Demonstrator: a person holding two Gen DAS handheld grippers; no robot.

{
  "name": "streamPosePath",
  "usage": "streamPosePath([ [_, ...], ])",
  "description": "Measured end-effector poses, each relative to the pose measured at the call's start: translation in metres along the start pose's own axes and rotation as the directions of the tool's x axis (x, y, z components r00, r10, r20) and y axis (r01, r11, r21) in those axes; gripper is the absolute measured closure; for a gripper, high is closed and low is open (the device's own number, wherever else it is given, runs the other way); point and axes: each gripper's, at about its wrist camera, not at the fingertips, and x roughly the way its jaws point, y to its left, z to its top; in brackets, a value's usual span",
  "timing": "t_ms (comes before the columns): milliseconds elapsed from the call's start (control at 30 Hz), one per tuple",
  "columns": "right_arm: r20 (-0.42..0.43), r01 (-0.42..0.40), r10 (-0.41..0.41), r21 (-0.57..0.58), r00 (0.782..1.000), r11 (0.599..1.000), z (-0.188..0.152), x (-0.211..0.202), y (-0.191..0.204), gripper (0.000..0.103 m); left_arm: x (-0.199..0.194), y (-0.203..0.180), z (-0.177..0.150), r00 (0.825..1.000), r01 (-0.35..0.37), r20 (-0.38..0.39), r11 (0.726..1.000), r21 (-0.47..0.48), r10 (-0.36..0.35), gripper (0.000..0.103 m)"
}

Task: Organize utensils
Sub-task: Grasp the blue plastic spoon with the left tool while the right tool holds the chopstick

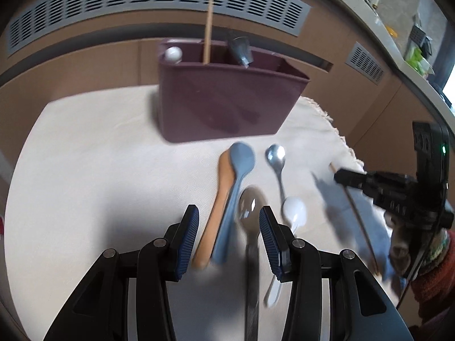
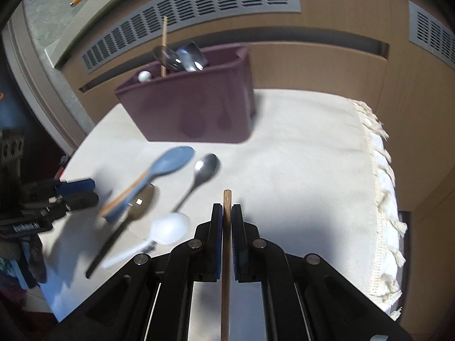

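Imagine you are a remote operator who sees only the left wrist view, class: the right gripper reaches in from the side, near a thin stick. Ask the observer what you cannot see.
Operator: Is the right gripper actually gripping that stick?
Observer: Yes. The right gripper is shut on the wooden chopstick, whose tip pokes out past the pads.
Operator: What stands in the maroon holder beside the upright chopstick?
Observer: Two metal spoons, bowls up, in the maroon utensil holder.
Operator: Is my left gripper holding anything?
Observer: No. The left gripper holds nothing and is beside the blue spoon, not on it.
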Motion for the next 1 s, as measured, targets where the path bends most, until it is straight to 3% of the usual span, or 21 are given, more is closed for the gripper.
streamPosePath([
  [167, 0.01, -0.03, 0.03, 0.013, 1.0, 0.999, -0.011, -0.003, -0.004, 0.094, 0.034, -0.026, 0.03, 0.999, -0.02, -0.04, 0.995, 0.097, 0.024, 0.058],
  [333, 0.015, 0.005, -0.005, 0.013, 1.0, 1.0, -0.021, -0.007, -0.008, 0.094, 0.072, -0.047, 0.048, 0.987, -0.096, -0.102, 0.972, 0.213, 0.12, 0.058],
  [500, -0.003, 0.024, -0.024, 0.002, 1.0, 1.0, -0.036, -0.01, -0.011, 0.094, 0.094, -0.057, 0.052, 0.974, -0.16, -0.114, 0.947, 0.277, 0.198, 0.058],
  [600, -0.011, 0.038, -0.038, -0.01, 0.999, 0.999, -0.041, -0.009, -0.01, 0.094, 0.1, -0.053, 0.057, 0.971, -0.177, -0.113, 0.949, 0.26, 0.212, 0.058],
  [667, -0.014, 0.039, -0.039, -0.008, 0.999, 0.999, -0.043, -0.008, -0.01, 0.094, 0.102, -0.049, 0.058, 0.97, -0.186, -0.108, 0.953, 0.24, 0.217, 0.068],
  [700, -0.014, 0.037, -0.037, -0.006, 0.999, 0.999, -0.044, -0.009, -0.01, 0.094, 0.098, -0.046, 0.057, 0.97, -0.195, -0.096, 0.954, 0.229, 0.221, 0.068],
  [900, -0.011, -0.018, 0.018, 0.005, 1.0, 1.0, -0.042, -0.016, -0.008, 0.086, 0.06, -0.024, 0.041, 0.992, -0.102, -0.062, 0.989, 0.112, 0.109, 0.068],
  [1000, -0.024, -0.008, 0.007, -0.039, 1.0, 0.999, -0.041, -0.016, 0.001, 0.086, 0.029, -0.013, 0.025, 0.997, -0.072, -0.032, 0.996, 0.054, 0.074, 0.068],
])
